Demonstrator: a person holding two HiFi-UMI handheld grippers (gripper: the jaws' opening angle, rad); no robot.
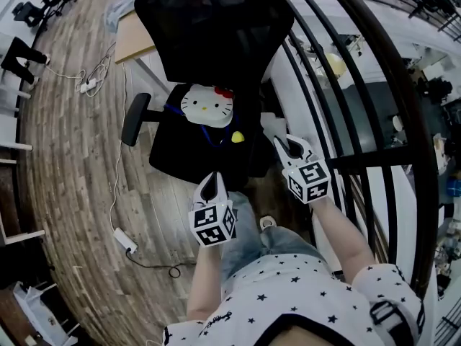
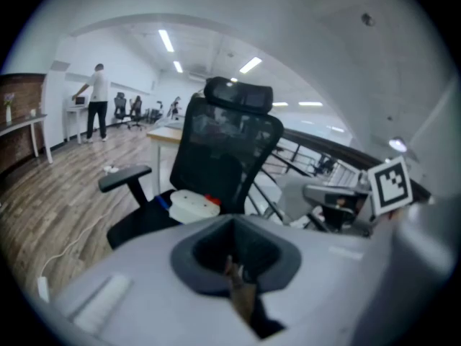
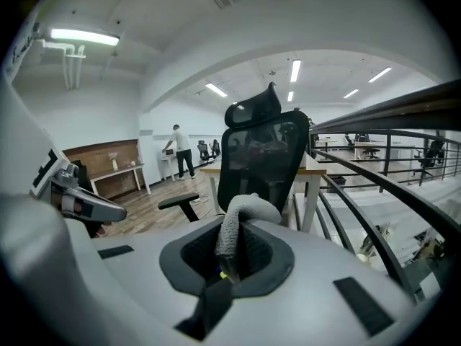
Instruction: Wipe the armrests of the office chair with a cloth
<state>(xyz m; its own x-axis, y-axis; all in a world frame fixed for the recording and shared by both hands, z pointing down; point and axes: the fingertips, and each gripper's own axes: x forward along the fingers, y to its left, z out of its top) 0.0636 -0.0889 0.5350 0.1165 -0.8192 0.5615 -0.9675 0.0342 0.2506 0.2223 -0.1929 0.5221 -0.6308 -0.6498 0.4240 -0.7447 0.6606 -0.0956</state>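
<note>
- Down close to the body, the left tongs (image 1: 211,184) are held level and pressed together with nothing between them, pointing toward the chair seat.
- Just across, the right tongs (image 1: 291,147) sit a touch further forward, alongside the black railing (image 1: 346,158). They are pinching a grey cloth (image 3: 241,223), which curls up and flops over the tips.
- So the cloth is in the right tongs, clear of the chair and not touching any armrest yet. This looks like the approach: cloth in grip, wiping not begun.
- Straight ahead is the black office chair (image 1: 216,27), with a white cat-face cushion (image 1: 207,107) lying on its seat.
- Its armrest (image 1: 135,119) on the left side juts out over the wood floor (image 1: 65,164), well apart from both tongs. The one on the railing side is hard to make out.
- Next move, by my reckoning: carry the cloth to an armrest pad, lay it flat and drag along its length. The empty tongs could steady the chair, since it may swivel under pressure.
- Beyond the backrest stands a wooden worktop (image 1: 133,38).
- Far down the room, a person (image 3: 180,148) stands at a desk.
</note>
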